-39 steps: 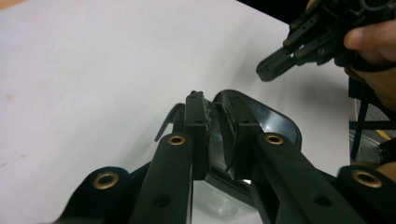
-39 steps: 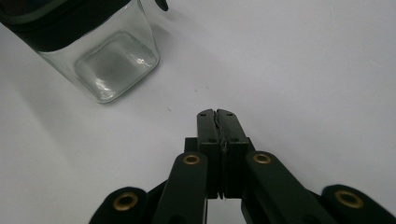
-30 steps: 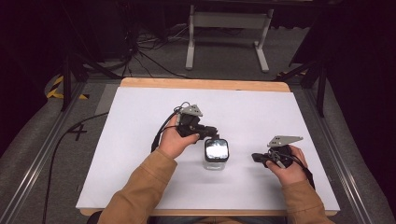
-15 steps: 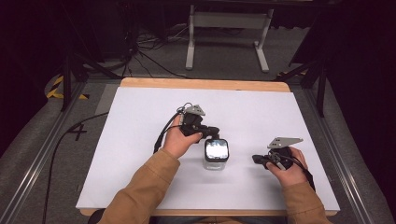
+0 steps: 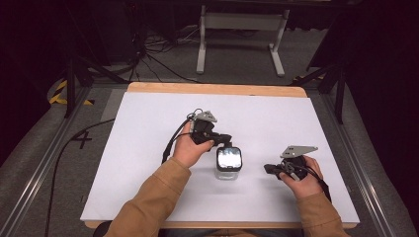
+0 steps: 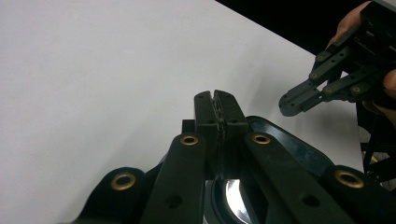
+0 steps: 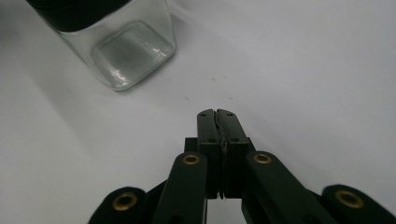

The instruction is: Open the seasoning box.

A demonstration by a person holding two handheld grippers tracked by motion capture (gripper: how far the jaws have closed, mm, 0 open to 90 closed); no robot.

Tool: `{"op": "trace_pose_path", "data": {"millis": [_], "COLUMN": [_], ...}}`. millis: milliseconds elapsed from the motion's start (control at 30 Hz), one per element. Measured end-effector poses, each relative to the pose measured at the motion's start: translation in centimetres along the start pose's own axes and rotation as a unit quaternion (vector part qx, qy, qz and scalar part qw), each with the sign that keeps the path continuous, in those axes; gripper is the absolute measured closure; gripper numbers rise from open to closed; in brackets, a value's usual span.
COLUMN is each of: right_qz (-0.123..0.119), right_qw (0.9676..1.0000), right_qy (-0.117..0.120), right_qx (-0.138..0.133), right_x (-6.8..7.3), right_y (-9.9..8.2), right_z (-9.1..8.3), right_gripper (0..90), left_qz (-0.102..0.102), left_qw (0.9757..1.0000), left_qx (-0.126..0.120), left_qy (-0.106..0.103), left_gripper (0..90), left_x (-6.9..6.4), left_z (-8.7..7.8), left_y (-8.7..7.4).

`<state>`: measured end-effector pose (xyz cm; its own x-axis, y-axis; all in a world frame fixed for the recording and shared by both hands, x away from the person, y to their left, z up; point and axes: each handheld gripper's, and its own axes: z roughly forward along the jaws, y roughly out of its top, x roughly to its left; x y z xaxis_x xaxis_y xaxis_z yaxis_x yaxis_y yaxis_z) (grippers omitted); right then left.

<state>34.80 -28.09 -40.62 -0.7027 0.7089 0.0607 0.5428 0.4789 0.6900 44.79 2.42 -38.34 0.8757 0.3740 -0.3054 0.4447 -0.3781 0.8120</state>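
Jar (image 5: 229, 163), square clear glass with black rim (upright), stands mid-table; right gripper (image 5: 267, 169) at its 3 o'clock, clenched empty, unmoved. Left gripper (image 5: 228, 140) at 12 o'clock above the rim has just closed, nothing between.

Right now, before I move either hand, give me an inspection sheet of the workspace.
Surface: white table top with a wooden edge at the far side; bare apart from the jar.
Job's things: one square glass jar with a black rim, upright near the table's middle; it looks empty.
Clutter: nothing seen.
Grippers: left gripper just above the jar's rim, jaws just closed and shut together with nothing between them. Right gripper lies to the right of the jar, apart from it, jaws shut and empty.
Cables: a black cable trails from the left gripper; loose cables on the floor beyond the table.
Surroundings: dark room, grey floor, a metal stand behind the table.
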Motion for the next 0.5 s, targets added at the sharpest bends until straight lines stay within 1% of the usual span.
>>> {"op": "trace_pose_path", "data": {"millis": [100,200,333,367,400,433,500], "right_qz": [-0.006,-0.015,-0.025,-0.025,-0.025,-0.031,-0.035], "right_qw": [1.0,0.9998,0.9993,0.9993,0.9992,0.999,0.9985], "right_qy": [0.004,0.012,0.024,0.024,0.028,0.029,0.037], "right_qx": [-0.002,-0.006,-0.012,-0.012,-0.014,-0.015,-0.018], "right_x": [0.3,0.9,1.6,1.6,1.9,2.1,2.5], "right_y": [0.2,0.5,0.9,0.9,1.0,1.1,1.4], "right_z": [0.0,0.0,0.1,0.1,0.1,0.1,0.1], "right_gripper": [89.8,89.8,89.8,89.8,89.8,89.8,89.8], "left_qz": [-0.004,-0.01,-0.009,-0.012,-0.012,-0.013,-0.014], "left_qw": [1.0,0.9999,1.0,0.9999,0.9999,0.9999,0.9999], "left_qx": [-0.001,-0.001,0.0,-0.001,0.0,0.0,0.0], "left_qy": [-0.001,-0.002,-0.005,-0.005,-0.006,-0.006,-0.005], "left_gripper": [89.2,89.1,89.1,89.1,89.1,89.1,89.1], "left_x": [0.0,0.1,0.2,0.1,0.2,0.2,0.2], "left_z": [0.0,0.0,0.0,0.0,0.0,0.0,0.0], "left_y": [0.0,0.0,0.0,0.0,0.0,0.0,0.0]}}
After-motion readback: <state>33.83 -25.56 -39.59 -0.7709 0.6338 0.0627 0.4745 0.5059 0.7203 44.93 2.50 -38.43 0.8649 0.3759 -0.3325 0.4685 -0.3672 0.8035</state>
